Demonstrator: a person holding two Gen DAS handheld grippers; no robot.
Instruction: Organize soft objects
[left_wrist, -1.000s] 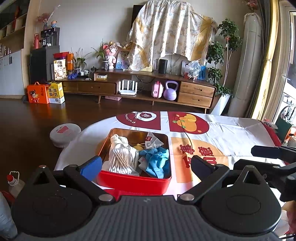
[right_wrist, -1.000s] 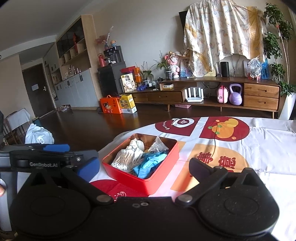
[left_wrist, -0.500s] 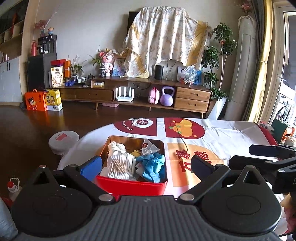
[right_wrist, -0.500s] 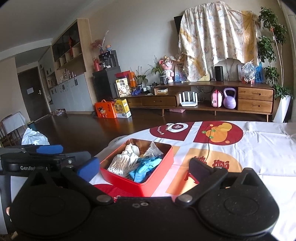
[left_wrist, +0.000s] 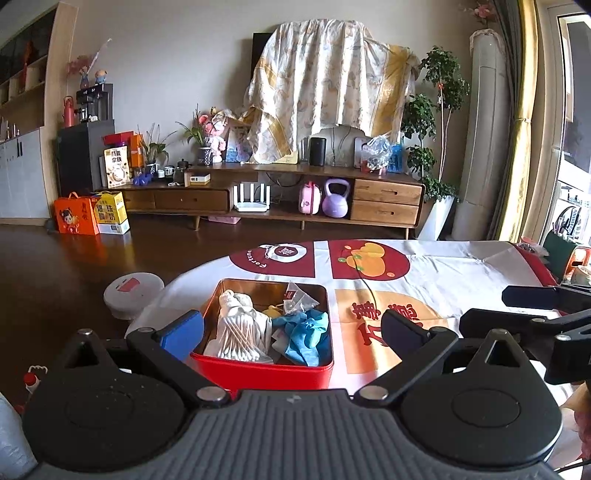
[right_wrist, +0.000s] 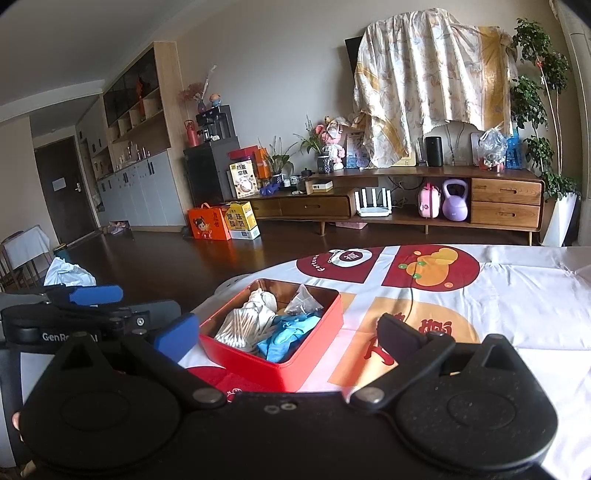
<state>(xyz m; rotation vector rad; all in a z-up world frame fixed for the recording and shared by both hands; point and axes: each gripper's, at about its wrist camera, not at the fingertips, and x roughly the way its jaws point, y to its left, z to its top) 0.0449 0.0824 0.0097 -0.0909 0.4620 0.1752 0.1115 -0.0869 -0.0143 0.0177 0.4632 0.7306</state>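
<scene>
So my left gripper (left_wrist: 291, 330) hangs low in the frame with the red tin (left_wrist: 264, 363) sitting right between its spread fingers, not touching it. My right gripper (right_wrist: 286, 332) is spread wide too, tin (right_wrist: 273, 360) center-frame just ahead. Both are held level above the desk (right_wrist: 517, 314). Inside the tin: a cotton swab bundle (left_wrist: 240, 336) on the left, blue gloves (left_wrist: 306, 332) on the right, a clear packet (left_wrist: 299, 299) at the back.

Home living room: wooden TV console (left_wrist: 273, 192), potted plants (left_wrist: 436, 122), covered table (right_wrist: 517, 295).
</scene>
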